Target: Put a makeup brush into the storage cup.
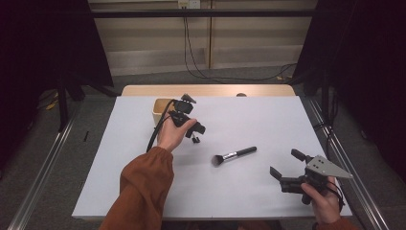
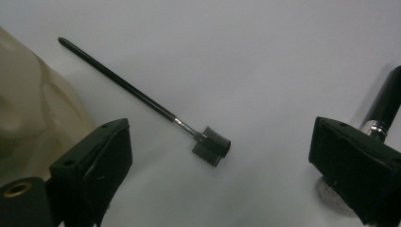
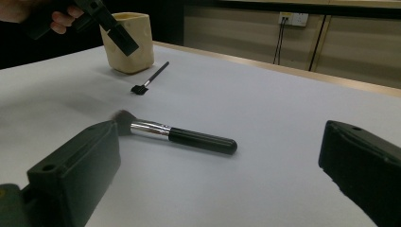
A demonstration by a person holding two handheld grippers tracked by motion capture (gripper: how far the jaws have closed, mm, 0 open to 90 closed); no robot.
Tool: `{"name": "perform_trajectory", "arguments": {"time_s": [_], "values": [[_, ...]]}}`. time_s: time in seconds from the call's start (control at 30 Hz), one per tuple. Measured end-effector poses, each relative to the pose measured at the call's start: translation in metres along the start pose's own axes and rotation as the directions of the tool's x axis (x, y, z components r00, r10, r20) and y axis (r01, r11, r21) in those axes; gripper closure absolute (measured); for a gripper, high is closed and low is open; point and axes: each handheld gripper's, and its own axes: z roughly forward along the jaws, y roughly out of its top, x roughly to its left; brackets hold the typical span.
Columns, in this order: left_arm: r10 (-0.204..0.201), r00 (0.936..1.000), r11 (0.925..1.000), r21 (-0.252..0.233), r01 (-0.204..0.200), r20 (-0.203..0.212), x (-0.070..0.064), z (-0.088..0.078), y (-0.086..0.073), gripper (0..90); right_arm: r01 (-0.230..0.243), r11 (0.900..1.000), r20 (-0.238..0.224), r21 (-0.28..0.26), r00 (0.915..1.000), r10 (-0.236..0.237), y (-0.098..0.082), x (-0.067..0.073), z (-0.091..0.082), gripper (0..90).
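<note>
two brushes lay flat on the white table, well apart, both outside the cream cup at the far left. my left gripper hung over the thin brow brush, jaws spread wide with nothing between the pads; its comb head lay between the two jaws in the left gripper view, the thin handle running away toward the cup. i judged that i had lined it up this way so the jaws could drop either side of the stem and pinch it. the cup stood just beside the left jaw, so a careless descent could knock it. the powder brush lay mid-table, bristles toward the left gripper, handle pointing right; its handle edged in behind the far jaw there but was not in the way. my right gripper rested low near the front right corner, jaws apart and empty, pointed at the powder brush, parked clear of the left hand.
</note>
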Motion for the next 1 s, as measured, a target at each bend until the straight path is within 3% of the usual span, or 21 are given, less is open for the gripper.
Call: {"name": "perform_trajectory", "arguments": {"time_s": [0.17, 0.27, 0.3, 0.4, 0.43, 0.53, 0.73, 0.8, 0.83, 0.87, 1.0], "values": [[-0.034, 0.9991, 0.9975, 0.061, 0.036, -0.027, -0.001, 0.009, 0.004, 10.0, 0.002, 1.000, -0.002, -0.001, 1.0000, -0.002, 0.000, 0.000, 0.000, 0.0], [-0.062, 0.9963, 0.9940, 0.087, 0.067, -0.060, -0.002, 0.016, 0.008, 9.6, 0.002, 1.000, 0.000, 0.000, 1.0000, -0.002, 0.000, 0.000, 0.000, 0.0], [-0.066, 0.9939, 0.9927, 0.094, 0.075, -0.089, -0.004, 0.018, 0.010, 10.3, 0.002, 1.000, -0.001, 0.000, 1.0000, -0.002, 0.000, 0.000, 0.000, 0.0], [-0.061, 0.9945, 0.9912, 0.112, 0.070, -0.085, -0.006, 0.021, 0.012, 7.6, 0.005, 1.000, -0.001, 0.000, 1.0000, -0.005, 0.000, 0.000, -0.001, 0.0], [-0.062, 0.9960, 0.9883, 0.135, 0.070, -0.065, -0.008, 0.024, 0.014, 8.0, 0.006, 1.000, -0.002, 0.000, 1.0000, -0.006, 0.000, 0.000, -0.001, 0.0], [-0.064, 0.9937, 0.9878, 0.136, 0.076, -0.092, -0.010, 0.027, 0.016, 8.5, 0.005, 1.000, -0.001, -0.001, 1.0000, -0.005, 0.000, 0.000, -0.001, 0.0], [-0.072, 0.9931, 0.9855, 0.147, 0.085, -0.092, -0.011, 0.031, 0.018, 7.3, 0.006, 1.000, -0.002, 0.001, 1.0000, -0.006, 0.000, 0.000, -0.001, 0.0], [-0.094, 0.9910, 0.9774, 0.180, 0.110, -0.095, -0.011, 0.036, 0.019, 7.4, 0.008, 1.000, -0.001, 0.001, 1.0000, -0.008, 0.000, 0.000, -0.002, 0.0], [-0.094, 0.9910, 0.9774, 0.180, 0.110, -0.095, -0.011, 0.036, 0.019, 8.2, 0.008, 1.000, -0.001, 0.001, 1.0000, -0.008, 0.000, 0.000, -0.002, 0.0], [-0.131, 0.9886, 0.9713, 0.190, 0.143, -0.075, -0.011, 0.039, 0.019, 12.3, 0.008, 1.000, -0.002, 0.001, 1.0000, -0.008, 0.000, 0.000, -0.002, 0.0], [-0.136, 0.9864, 0.9672, 0.203, 0.152, -0.092, -0.014, 0.043, 0.020, 17.2, 0.007, 1.000, -0.002, 0.001, 1.0000, -0.007, 0.000, 0.000, -0.002, 0.0]]}}
